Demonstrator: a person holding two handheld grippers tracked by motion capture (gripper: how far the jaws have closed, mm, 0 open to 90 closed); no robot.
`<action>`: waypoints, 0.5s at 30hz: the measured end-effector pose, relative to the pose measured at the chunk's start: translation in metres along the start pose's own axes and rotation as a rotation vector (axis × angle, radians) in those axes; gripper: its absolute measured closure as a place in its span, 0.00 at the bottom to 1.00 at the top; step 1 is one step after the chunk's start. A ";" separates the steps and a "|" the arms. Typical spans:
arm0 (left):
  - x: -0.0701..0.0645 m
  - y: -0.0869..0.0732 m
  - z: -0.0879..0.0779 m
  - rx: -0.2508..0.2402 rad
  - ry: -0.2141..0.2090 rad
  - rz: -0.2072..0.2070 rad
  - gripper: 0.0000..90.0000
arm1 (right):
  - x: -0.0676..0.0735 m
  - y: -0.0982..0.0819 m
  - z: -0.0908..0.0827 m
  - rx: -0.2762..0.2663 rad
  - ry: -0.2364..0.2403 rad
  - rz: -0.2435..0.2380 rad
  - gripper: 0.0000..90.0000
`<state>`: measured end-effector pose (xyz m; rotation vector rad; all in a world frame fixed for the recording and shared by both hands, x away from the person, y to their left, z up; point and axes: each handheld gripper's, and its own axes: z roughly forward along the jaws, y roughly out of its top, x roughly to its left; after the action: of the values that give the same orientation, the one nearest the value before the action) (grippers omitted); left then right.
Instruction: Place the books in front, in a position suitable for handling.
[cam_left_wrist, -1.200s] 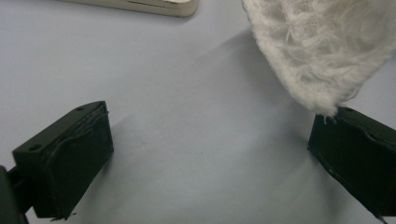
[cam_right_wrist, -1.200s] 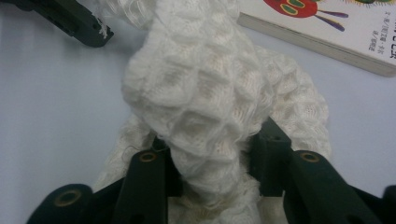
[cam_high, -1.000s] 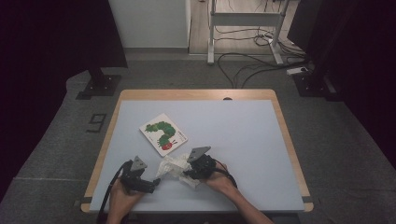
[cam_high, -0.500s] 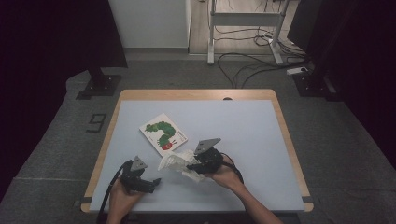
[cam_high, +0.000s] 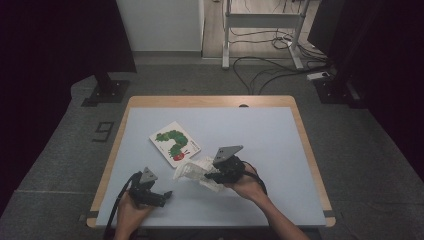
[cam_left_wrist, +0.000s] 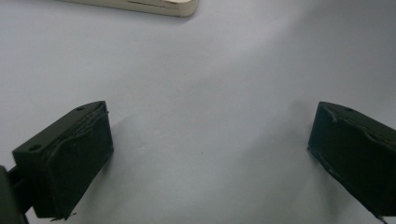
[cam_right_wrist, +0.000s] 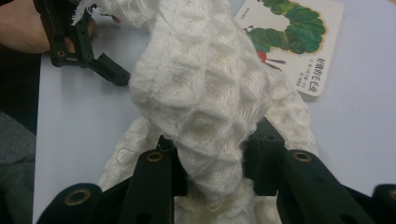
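Observation:
A white knitted cloth (cam_high: 192, 170) lies bunched near the table's front middle, one end lifted off the surface. My right gripper (cam_high: 212, 176) is shut on it; in the right gripper view the cloth (cam_right_wrist: 205, 93) bulges up between the two black jaws of that gripper (cam_right_wrist: 212, 154). My left gripper (cam_high: 161, 195) rests low at the front left, apart from the cloth. Its jaws (cam_left_wrist: 210, 154) stand wide open over bare table. A picture book with a green caterpillar (cam_high: 175, 143) lies flat just behind the cloth, and its cover (cam_right_wrist: 292, 37) is beyond the cloth.
The pale blue table top (cam_high: 260, 135) has a wooden rim. A cream edge of the book (cam_left_wrist: 140, 4) lies ahead of the left gripper. Stands and cables sit on the floor behind the table.
My right gripper has risen and shifted slightly away from the front edge, drawing the cloth up with it. The left gripper and the book have stayed where they were.

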<state>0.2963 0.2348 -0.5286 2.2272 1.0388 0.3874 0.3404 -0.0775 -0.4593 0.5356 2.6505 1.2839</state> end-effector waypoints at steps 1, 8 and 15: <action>0.000 0.000 0.000 0.000 0.000 0.000 0.00 | 0.000 -0.002 -0.004 0.002 -0.008 0.000 0.73; 0.000 0.000 0.000 0.000 0.000 0.000 0.00 | -0.005 -0.012 -0.022 0.001 -0.038 0.013 0.73; 0.000 0.000 0.000 -0.003 0.001 -0.003 0.00 | -0.010 -0.027 -0.040 -0.005 -0.073 0.036 0.73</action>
<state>0.2963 0.2346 -0.5287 2.2235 1.0409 0.3883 0.3314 -0.1253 -0.4558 0.6200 2.5893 1.2548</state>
